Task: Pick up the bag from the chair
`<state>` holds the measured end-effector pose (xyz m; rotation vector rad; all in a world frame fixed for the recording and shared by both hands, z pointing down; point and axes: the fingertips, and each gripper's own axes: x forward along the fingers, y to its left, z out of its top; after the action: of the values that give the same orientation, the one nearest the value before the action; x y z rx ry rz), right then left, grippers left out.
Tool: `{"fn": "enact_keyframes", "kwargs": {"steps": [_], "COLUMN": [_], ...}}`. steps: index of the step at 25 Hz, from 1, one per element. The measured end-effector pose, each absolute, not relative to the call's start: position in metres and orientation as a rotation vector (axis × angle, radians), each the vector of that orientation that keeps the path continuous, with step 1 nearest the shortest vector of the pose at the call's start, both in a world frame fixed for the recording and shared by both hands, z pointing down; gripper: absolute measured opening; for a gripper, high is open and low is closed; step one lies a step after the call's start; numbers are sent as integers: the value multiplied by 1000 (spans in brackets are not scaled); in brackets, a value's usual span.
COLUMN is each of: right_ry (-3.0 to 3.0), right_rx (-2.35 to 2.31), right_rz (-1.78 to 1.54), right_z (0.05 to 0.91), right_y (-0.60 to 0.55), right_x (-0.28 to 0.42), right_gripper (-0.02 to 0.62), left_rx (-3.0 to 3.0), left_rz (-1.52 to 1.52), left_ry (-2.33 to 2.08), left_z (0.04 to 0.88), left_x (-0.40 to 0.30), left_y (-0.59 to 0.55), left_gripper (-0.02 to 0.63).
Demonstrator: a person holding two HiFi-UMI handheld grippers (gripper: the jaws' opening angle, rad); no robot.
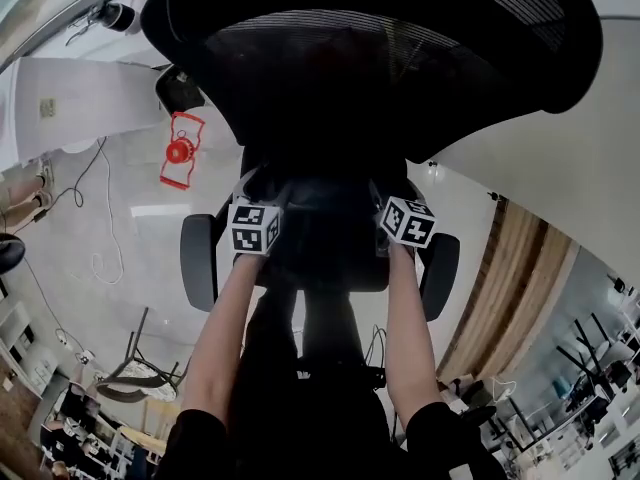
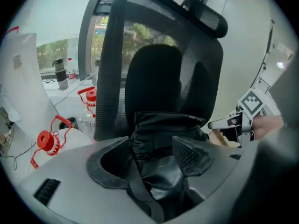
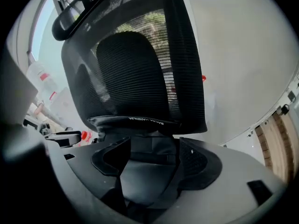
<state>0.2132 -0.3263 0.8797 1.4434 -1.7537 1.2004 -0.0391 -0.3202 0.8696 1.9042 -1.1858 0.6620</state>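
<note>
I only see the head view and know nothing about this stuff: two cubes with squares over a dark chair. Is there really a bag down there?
Observer: Yes. The left gripper view shows a black bag propped against the chair's backrest.
Operator: Has anything grabbed it?
Observer: Not clamped: the left hand-held gripper has its jaws apart, with bag fabric between them.
Operator: And the other one?
Observer: The same in the right gripper view: the right hand-held gripper has its jaws apart round the bag, below a line of white print on its top edge.
</note>
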Motion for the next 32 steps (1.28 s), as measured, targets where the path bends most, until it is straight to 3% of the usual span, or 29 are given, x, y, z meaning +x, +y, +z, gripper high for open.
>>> {"fn": "enact_keyframes", "kwargs": {"steps": [11,27,32], "right_ry": [-1704,-1728,-1720], "right_rx": [1331,1256,1232], "right_rz": [1207,1183,1156], "right_z": [929,948,951], "right_y": [-332,-345,-348], "right_x": [218,220,220], "right_gripper": [304,307,302], "left_rx": [1805,1945,1964], "left_rz": [773,865,890], "left_ry": [-1094,-991,-1018], "left_z": [936,949,949], "left_x": [-43,-33,-31], "left_y": [-334,-349,-350], "left_gripper": [285,288,239]}}
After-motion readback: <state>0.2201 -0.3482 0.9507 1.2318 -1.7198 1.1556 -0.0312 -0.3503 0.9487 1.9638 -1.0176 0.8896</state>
